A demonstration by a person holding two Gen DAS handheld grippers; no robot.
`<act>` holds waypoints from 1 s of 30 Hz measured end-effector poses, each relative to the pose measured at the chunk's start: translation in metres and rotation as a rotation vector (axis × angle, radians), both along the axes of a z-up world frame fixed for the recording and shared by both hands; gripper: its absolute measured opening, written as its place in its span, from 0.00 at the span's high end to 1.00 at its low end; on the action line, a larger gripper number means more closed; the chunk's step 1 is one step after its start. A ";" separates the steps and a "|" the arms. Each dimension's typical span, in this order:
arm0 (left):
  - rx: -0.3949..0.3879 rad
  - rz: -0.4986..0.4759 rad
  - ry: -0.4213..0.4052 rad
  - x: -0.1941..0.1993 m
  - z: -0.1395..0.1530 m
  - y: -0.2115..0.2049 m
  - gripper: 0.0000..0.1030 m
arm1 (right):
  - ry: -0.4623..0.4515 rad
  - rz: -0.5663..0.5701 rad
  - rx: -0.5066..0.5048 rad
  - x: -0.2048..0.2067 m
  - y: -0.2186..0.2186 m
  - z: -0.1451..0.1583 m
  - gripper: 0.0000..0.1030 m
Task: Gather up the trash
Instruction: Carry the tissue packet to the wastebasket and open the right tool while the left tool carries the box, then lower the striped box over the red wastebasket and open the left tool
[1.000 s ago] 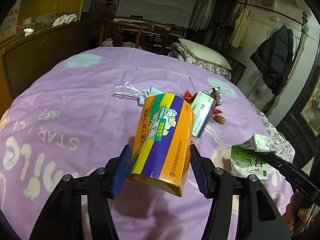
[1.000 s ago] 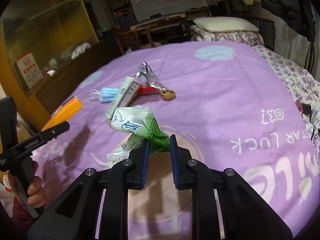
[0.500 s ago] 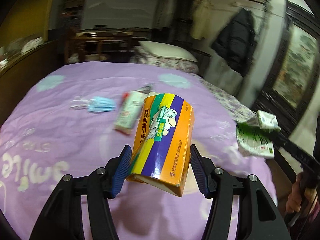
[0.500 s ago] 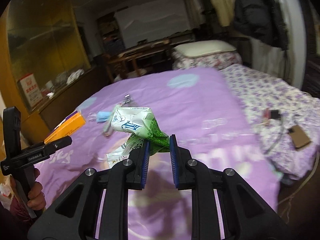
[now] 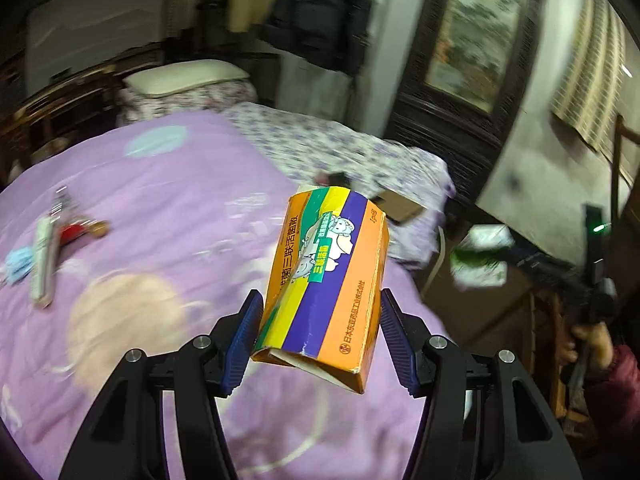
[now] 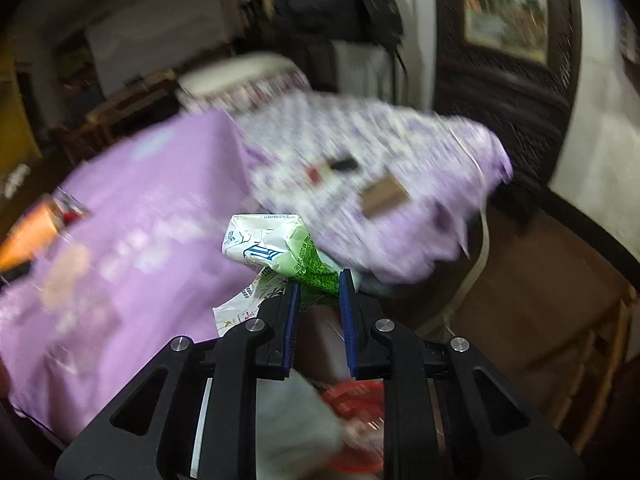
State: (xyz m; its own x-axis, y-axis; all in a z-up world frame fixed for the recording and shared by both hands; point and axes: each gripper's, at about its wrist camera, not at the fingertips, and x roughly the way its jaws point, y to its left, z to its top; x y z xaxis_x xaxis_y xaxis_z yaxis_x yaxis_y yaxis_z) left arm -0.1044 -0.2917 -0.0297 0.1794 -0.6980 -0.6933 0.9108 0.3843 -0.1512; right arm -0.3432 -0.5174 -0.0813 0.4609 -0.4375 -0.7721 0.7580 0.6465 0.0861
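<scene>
My left gripper [image 5: 320, 316] is shut on an orange, yellow and purple cardboard box [image 5: 324, 280] and holds it in the air over the purple bedspread [image 5: 168, 208]. My right gripper [image 6: 319, 292] is shut on a crushed green and white carton [image 6: 280, 250]; it also shows in the left wrist view [image 5: 480, 256], past the bed's right edge. Below the right gripper lie blurred red and grey items [image 6: 352, 408]. More trash lies on the bed at the left: a flat packet [image 5: 42, 260], a blue face mask [image 5: 16, 264] and red wrappers [image 5: 76, 230].
A pillow [image 5: 184, 76] lies at the head of the bed. A floral quilt [image 5: 344, 152] with a brown wallet [image 6: 384, 196] and small dark items [image 6: 336, 168] covers the bed's right side. A dark cabinet [image 5: 472, 92] and a hanging coat [image 5: 316, 12] stand behind.
Both grippers have swung to the right with their loads, away from the middle of the bed toward its right edge. The right gripper now hangs beyond the edge, over the blurred items.
</scene>
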 end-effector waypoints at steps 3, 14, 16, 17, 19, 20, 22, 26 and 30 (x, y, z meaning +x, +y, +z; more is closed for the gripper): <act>0.027 -0.075 -0.008 -0.021 -0.006 -0.033 0.43 | 0.114 -0.021 0.068 -0.025 -0.009 -0.046 0.80; 0.171 -0.321 -0.044 -0.117 -0.055 -0.122 0.43 | 0.119 -0.101 0.256 -0.083 -0.024 -0.119 0.59; 0.191 -0.358 -0.050 -0.130 -0.063 -0.131 0.43 | 0.032 -0.145 0.204 -0.093 -0.034 -0.096 0.54; 0.203 -0.378 -0.057 -0.139 -0.067 -0.135 0.43 | -0.012 -0.166 0.180 -0.096 -0.040 -0.085 0.54; 0.227 -0.414 -0.063 -0.151 -0.074 -0.142 0.42 | -0.092 -0.210 0.124 -0.106 -0.043 -0.060 0.53; 0.242 -0.437 -0.063 -0.160 -0.080 -0.147 0.41 | -0.119 -0.222 0.107 -0.110 -0.044 -0.054 0.50; 0.264 -0.473 -0.063 -0.173 -0.088 -0.154 0.37 | -0.180 -0.241 0.073 -0.115 -0.045 -0.039 0.47; 0.306 -0.531 -0.085 -0.195 -0.099 -0.153 0.30 | -0.248 -0.231 0.039 -0.120 -0.045 -0.016 0.42; 0.282 -0.528 -0.114 -0.196 -0.093 -0.145 0.20 | -0.271 -0.196 0.019 -0.114 -0.033 0.001 0.41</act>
State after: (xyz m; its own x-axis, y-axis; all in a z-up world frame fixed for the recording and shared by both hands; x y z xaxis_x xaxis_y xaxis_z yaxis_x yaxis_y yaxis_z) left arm -0.3005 -0.4365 -0.1230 -0.0566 -0.5053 -0.8611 0.9937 -0.1124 0.0006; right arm -0.4568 -0.5501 -0.0806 0.5592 -0.5251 -0.6416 0.8157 0.4868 0.3125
